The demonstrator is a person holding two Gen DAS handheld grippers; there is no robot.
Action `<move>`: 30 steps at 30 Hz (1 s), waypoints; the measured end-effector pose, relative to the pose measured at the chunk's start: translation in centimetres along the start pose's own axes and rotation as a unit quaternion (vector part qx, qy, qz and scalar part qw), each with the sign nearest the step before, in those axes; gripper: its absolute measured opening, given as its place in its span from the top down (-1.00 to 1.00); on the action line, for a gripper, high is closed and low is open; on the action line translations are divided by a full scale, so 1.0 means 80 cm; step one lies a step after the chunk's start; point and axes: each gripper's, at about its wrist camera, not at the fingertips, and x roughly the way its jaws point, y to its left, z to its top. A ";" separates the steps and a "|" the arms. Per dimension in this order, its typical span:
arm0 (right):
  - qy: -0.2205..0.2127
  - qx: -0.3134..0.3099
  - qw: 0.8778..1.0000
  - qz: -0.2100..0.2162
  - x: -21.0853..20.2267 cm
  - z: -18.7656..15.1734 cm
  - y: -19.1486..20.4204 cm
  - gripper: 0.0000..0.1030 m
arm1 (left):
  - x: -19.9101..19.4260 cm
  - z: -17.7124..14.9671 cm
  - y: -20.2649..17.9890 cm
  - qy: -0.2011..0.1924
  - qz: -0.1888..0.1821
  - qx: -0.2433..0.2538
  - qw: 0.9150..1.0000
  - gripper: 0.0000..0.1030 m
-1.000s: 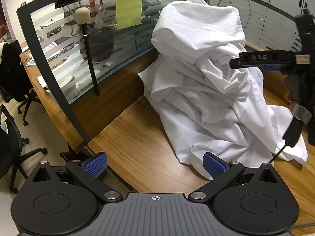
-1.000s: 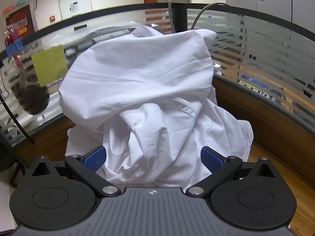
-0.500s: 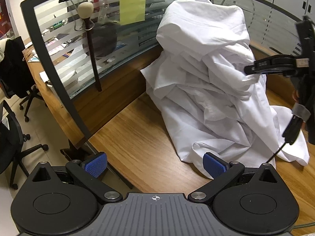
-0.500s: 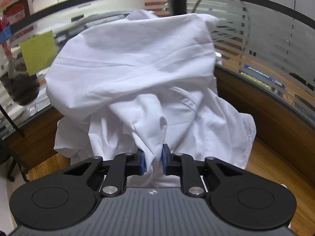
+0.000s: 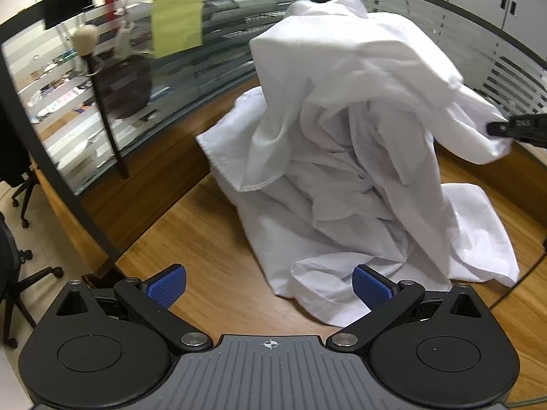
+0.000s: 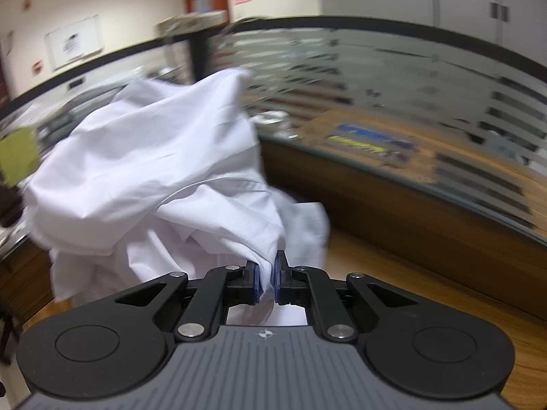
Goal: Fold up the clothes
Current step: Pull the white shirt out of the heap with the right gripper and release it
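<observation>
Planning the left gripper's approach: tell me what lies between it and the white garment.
In the left wrist view, only bare wooden desk lies between the open left gripper and the white garment, whose near hem lies right by the right-hand fingertip.

Cloth, wood, glass and plastic in the two wrist views

The crumpled white cotton-like garment (image 5: 345, 157) at frame centre looked thin, matt and creased, with a stitched hem at its left edge. The brown wooden desk top (image 5: 205, 239) below it was smooth with a soft sheen and visible grain. The curved frosted-stripe glass partition (image 5: 85, 102) at upper left was glossy and reflective. The left gripper (image 5: 269, 285) at the bottom showed matt black plastic, ribbed grey casing, bright metal rivets and dimpled blue rubbery pads (image 5: 167, 285).
</observation>
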 end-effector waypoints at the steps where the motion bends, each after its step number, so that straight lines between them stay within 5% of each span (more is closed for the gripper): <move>1: -0.002 0.008 1.000 -0.010 -0.006 -0.001 -0.011 0.85 | 0.002 0.002 -0.005 0.000 -0.005 0.004 1.000 -1.00; 12: -0.002 0.099 0.987 -0.124 -0.088 -0.054 -0.153 0.87 | 0.008 0.005 -0.088 0.005 -0.045 0.071 0.996 -1.00; 30: 0.031 0.176 0.952 -0.248 -0.276 -0.229 -0.425 0.87 | -0.022 -0.032 -0.251 0.020 -0.096 0.147 0.984 -1.00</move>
